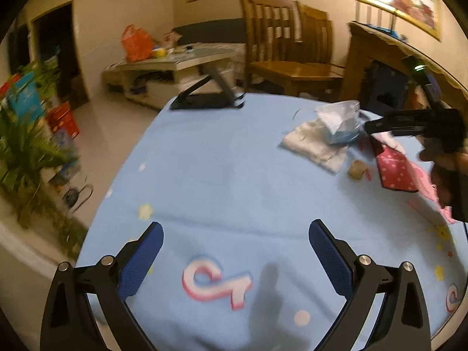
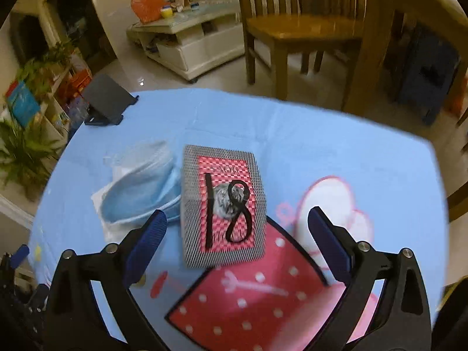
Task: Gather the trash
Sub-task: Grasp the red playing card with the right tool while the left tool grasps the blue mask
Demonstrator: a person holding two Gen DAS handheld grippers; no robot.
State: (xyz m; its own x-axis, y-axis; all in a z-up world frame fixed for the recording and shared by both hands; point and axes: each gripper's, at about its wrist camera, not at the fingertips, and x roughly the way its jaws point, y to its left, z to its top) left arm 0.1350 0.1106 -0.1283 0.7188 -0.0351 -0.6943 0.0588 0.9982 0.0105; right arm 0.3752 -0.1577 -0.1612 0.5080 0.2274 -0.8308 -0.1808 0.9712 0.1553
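Observation:
On the blue patterned tablecloth (image 1: 222, 169) the trash lies in a small heap. A grey-and-red box marked "18" (image 2: 225, 204) rests partly on a red polka-dot box (image 2: 248, 301). Left of them are pale blue face masks (image 2: 140, 193) in clear plastic over white tissue (image 1: 316, 146). A small beige roll (image 1: 356, 169) lies beside the heap. My right gripper (image 2: 237, 216) hovers over the "18" box, open, with the pads clear of its sides. My left gripper (image 1: 236, 228) is open above bare cloth, well left of the heap.
A black folding stand (image 1: 207, 99) sits at the table's far edge. Beyond it are wooden chairs (image 1: 280, 44), a low white table (image 2: 187, 38) with an orange bag (image 2: 146, 4), and potted plants (image 1: 23, 146) on the left. A person's hand (image 1: 447, 172) holds the right gripper.

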